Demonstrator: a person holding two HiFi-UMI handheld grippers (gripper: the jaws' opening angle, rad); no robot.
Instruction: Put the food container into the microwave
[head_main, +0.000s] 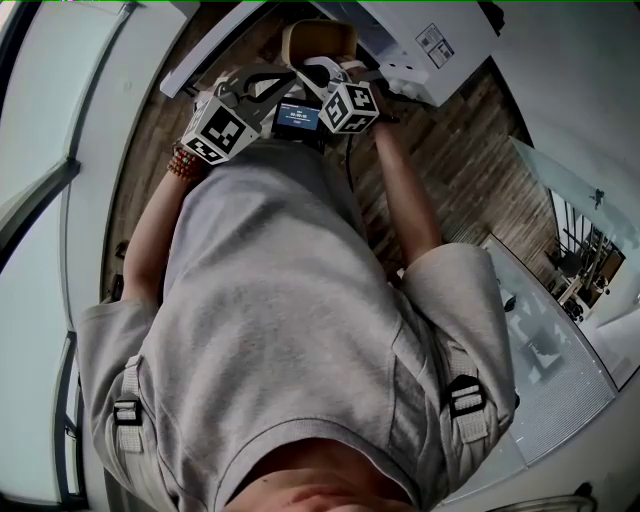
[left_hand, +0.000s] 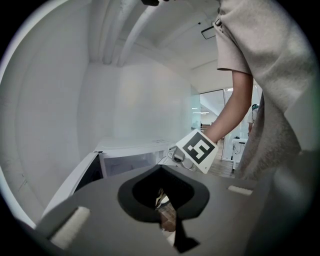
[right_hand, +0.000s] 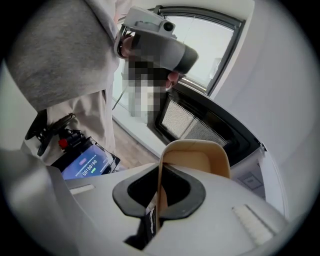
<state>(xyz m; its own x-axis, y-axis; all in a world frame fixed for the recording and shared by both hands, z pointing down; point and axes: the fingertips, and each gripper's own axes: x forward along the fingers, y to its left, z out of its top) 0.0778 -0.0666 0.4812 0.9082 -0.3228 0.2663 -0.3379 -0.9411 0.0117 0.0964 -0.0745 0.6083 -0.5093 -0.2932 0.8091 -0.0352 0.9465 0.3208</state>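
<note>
The tan food container (right_hand: 196, 159) stands upright between the jaws of my right gripper (right_hand: 157, 212), which is shut on its thin side wall. In the head view the container (head_main: 318, 38) is at the top centre, just past my right gripper (head_main: 335, 78), in front of the white microwave (head_main: 425, 45). The microwave's door (right_hand: 200, 125), dark with a mesh window, hangs open behind the container. My left gripper (left_hand: 165, 222) is shut with nothing in it, beside the right one (left_hand: 198, 150) and facing the microwave's open cavity (left_hand: 127, 162). The left gripper (head_main: 258, 85) sits close left of the container.
A small device with a lit blue screen (head_main: 298, 118) hangs at the person's waist between the grippers. The person's grey shirt fills most of the head view. A glass-topped table (head_main: 560, 330) stands to the right on the wood floor (head_main: 470, 150). White walls close in on the left.
</note>
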